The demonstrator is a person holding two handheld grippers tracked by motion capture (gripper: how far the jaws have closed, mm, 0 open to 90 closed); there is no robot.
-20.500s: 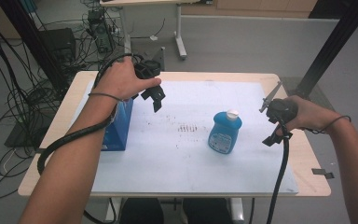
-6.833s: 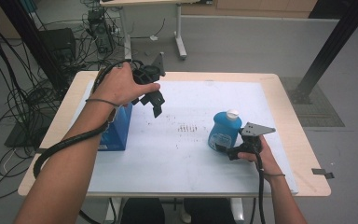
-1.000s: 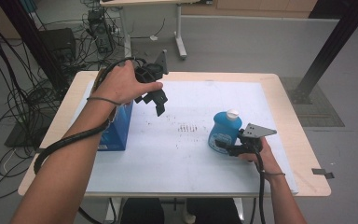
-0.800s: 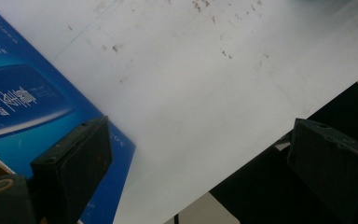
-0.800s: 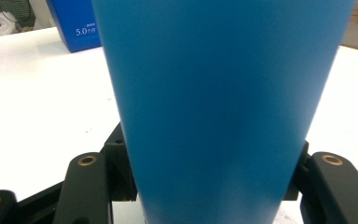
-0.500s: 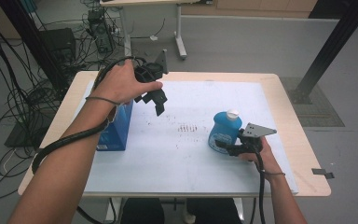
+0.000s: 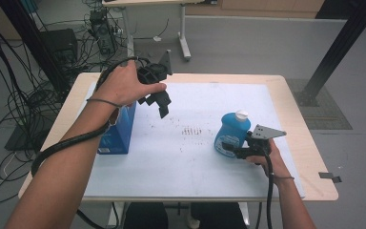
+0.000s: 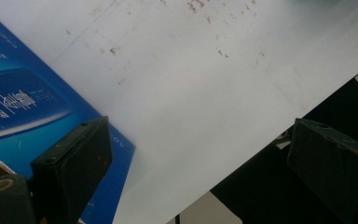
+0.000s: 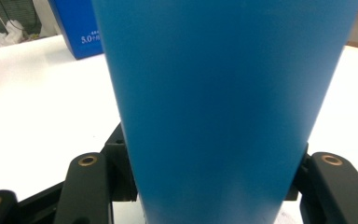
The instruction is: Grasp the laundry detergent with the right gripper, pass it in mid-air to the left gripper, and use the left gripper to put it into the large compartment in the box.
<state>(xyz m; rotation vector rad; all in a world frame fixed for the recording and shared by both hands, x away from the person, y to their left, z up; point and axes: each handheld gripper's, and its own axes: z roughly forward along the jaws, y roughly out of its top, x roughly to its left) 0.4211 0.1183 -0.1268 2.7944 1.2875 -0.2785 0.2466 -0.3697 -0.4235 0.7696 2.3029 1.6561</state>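
Blue plastic detergent bottle with a white cap (image 7: pixel 232 136) stands upright toward the right edge of the tabletop, on the white paper sheet (image 7: pixel 190 157) that covers most of it. Right gripper (image 7: pixel 228 149) comes at it level from the near-right side; in the right gripper view its jaws sit tight against both flanks of the bottle body (image 9: pixel 223 107), closed on it. Versus about seven seconds back, the bottle has barely moved and the grip looks the same; over the last second nothing shifts, bottle not lifted. Judgement: grasp is done, the lift or carry is next.

Left gripper (image 7: pixel 161 102) hovers above the far-left part of the sheet, jaws wide apart, holding nothing; same pose as in the earlier shots. Blue cardboard box (image 7: pixel 120 129) stands at the left edge, just beside and below that gripper, well apart from the bottle. Brown specks (image 7: pixel 192 130) mark the sheet's middle. Wooden tabletop (image 7: pixel 314 157) is bare to the right of the bottle. Judgement: path toward the middle is free; only the box and the hovering left gripper could obstruct a move leftward.
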